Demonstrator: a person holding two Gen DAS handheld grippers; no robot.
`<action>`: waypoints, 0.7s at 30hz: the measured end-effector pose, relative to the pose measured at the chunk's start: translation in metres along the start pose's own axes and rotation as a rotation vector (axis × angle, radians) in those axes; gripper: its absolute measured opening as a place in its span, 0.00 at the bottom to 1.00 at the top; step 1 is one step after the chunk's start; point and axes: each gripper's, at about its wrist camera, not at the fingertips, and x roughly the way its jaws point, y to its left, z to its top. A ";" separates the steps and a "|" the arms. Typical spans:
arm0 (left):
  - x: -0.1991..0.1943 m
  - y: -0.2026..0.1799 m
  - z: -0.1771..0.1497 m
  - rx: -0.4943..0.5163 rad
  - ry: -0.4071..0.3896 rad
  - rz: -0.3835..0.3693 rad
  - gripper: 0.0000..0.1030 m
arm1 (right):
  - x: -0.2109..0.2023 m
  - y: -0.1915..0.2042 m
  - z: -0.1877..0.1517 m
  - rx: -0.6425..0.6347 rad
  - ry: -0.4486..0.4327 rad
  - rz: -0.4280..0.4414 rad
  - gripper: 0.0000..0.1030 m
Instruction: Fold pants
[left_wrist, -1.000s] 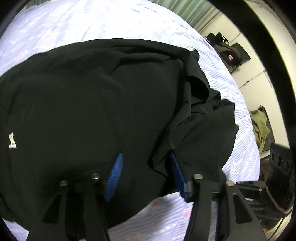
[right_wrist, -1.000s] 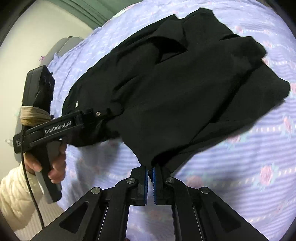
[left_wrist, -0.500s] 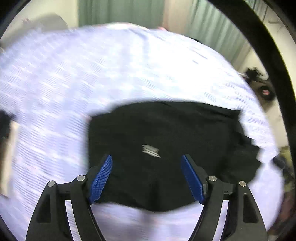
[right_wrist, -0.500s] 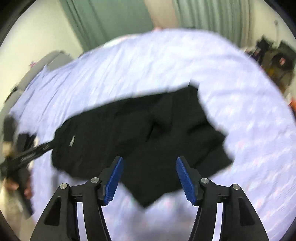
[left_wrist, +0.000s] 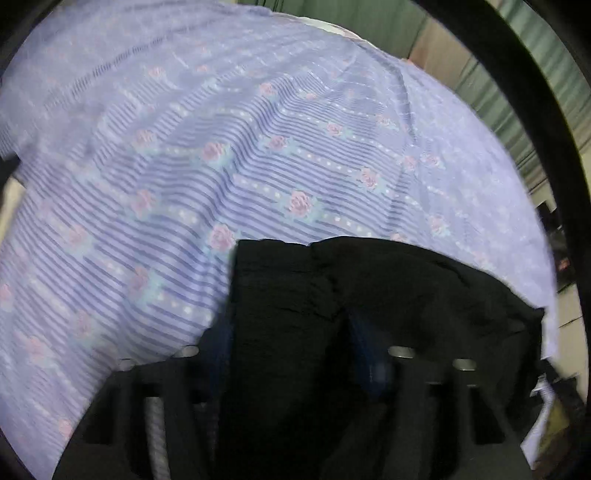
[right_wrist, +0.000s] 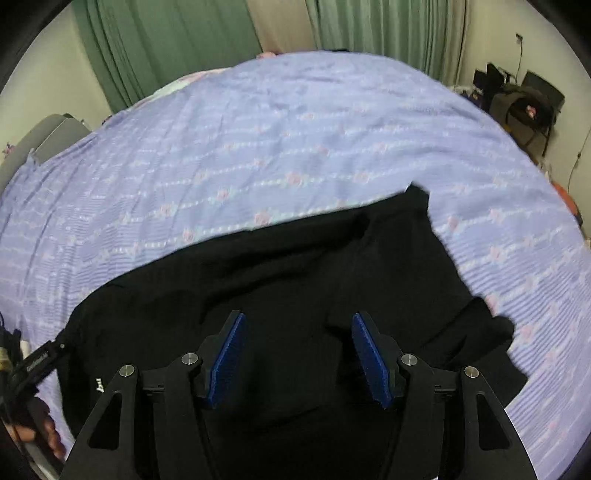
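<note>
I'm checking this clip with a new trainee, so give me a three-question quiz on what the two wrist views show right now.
1. True or false: the right gripper is clamped on the black pants.
2. Multiple choice: the pants lie on (A) a bare wooden table, (B) a purple bedspread with a flower print, (C) a grey carpet.
3. Short answer: what lies between the fingers of the left gripper?

Key:
1. False. Its blue fingers stand apart over the cloth.
2. B.
3. A fold of the black pants; the fingers are closing, blurred, so contact cannot be told.
</note>
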 end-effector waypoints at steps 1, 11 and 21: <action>-0.002 0.000 0.001 -0.001 -0.015 -0.002 0.47 | 0.000 0.000 -0.003 0.006 0.000 0.015 0.59; -0.014 -0.014 0.026 0.065 -0.127 0.005 0.43 | -0.018 0.010 -0.006 -0.037 -0.055 0.048 0.59; -0.073 -0.071 0.002 0.244 -0.308 0.214 0.91 | -0.038 -0.014 -0.015 -0.178 -0.134 0.026 0.59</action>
